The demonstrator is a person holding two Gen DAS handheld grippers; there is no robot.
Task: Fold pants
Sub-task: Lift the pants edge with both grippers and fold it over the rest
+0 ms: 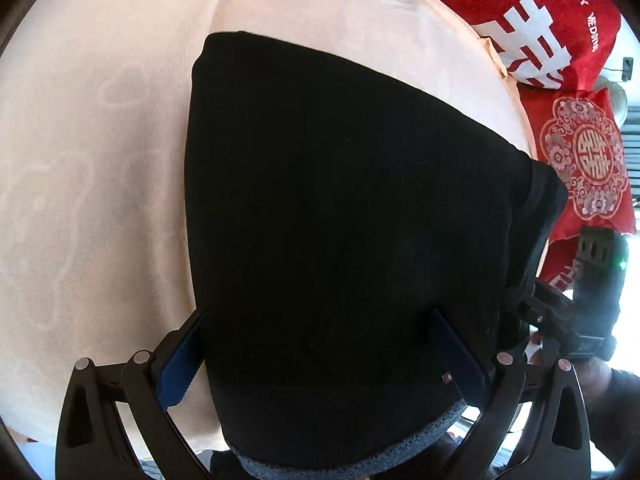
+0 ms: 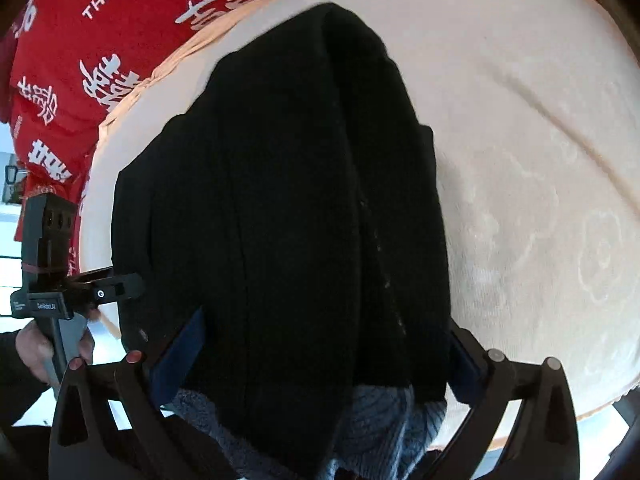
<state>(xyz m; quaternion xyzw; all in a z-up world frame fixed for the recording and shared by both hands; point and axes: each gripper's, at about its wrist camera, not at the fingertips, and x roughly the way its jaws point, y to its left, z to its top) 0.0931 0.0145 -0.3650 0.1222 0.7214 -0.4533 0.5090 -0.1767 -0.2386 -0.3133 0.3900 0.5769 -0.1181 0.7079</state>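
The black pants lie folded into a thick stack on a peach bedspread, with a grey fleecy lining showing at the near edge. My left gripper stands wide open over the near end of the stack. Its left pad sits at the cloth's left edge and its right pad rests on top of the cloth. In the right wrist view the pants run away from me. My right gripper is also wide open, with the stack's near end and grey lining between its fingers. Neither pair of pads pinches the fabric.
Red cushions with white lettering and a round emblem border the bedspread's far side. They also show as red cloth at the upper left. A person's hand grips a gripper handle at the left. Bare bedspread spreads to the right.
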